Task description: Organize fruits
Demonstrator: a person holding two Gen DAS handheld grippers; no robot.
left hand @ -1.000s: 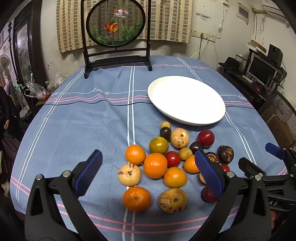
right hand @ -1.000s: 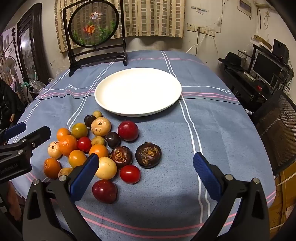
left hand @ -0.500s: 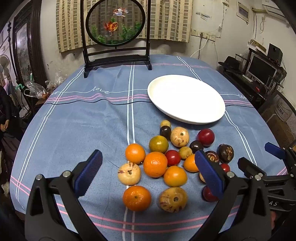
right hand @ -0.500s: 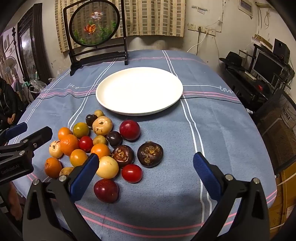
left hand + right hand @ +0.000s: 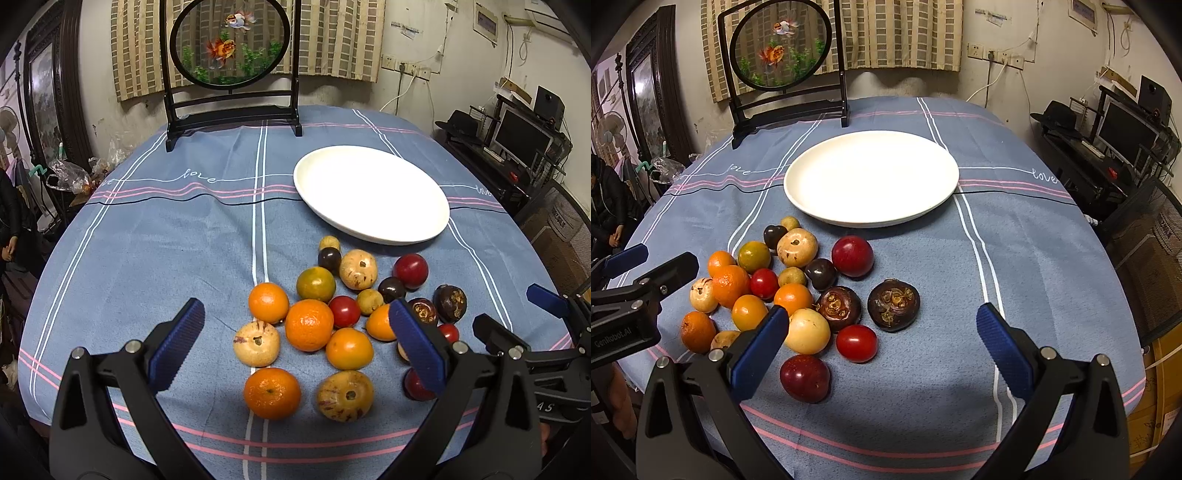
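Note:
A pile of mixed fruits lies on the blue tablecloth: oranges (image 5: 308,325) (image 5: 730,285), pale spotted fruits (image 5: 358,268), red plums (image 5: 852,256), cherry tomatoes (image 5: 856,343) and dark mangosteens (image 5: 893,304). An empty white plate (image 5: 373,192) (image 5: 871,177) sits just beyond the pile. My left gripper (image 5: 295,347) is open and empty, above the near oranges. My right gripper (image 5: 881,343) is open and empty, above the tomato and mangosteens. Each gripper shows at the edge of the other's view.
A round goldfish screen on a black stand (image 5: 231,48) (image 5: 783,48) stands at the table's far edge. A desk with a monitor (image 5: 1126,133) is to the right of the table. A person in black (image 5: 605,206) sits at the left.
Both grippers have crept slightly forward and down toward the fruit pile. Nothing was grasped and no fruit moved.

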